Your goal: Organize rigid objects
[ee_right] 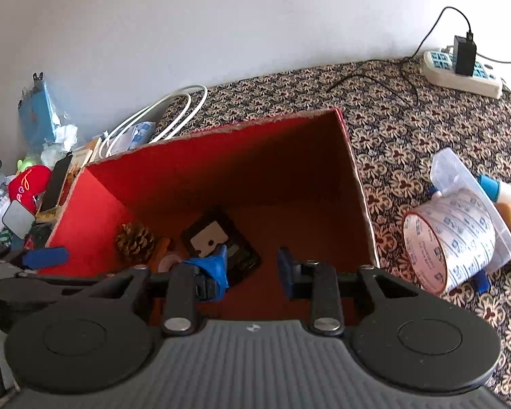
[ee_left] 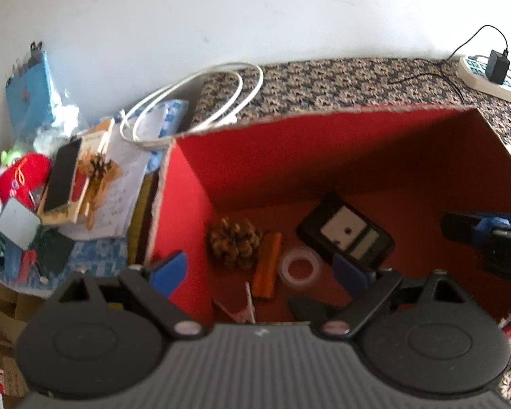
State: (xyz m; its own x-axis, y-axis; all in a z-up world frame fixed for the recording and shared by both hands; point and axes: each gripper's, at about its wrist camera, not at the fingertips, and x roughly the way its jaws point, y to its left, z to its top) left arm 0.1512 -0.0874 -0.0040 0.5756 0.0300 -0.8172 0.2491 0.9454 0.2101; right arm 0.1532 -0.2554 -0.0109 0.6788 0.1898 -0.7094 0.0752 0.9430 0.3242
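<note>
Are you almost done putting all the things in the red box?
Partly. The red box already holds a pinecone, an orange block, a clear tape ring and a black device. Both grippers are open and empty. The big tape roll and plastic container wait outside.

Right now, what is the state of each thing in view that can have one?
Left gripper: open, empty, over the box.
Right gripper: open, empty, over the box.
Box: open on top, partly filled.
Pine cone: in the box, lying on its floor.
Small tape ring: in the box, lying flat.
Big tape roll: outside the box, on its side.
Charger: plugged into the power strip.
</note>
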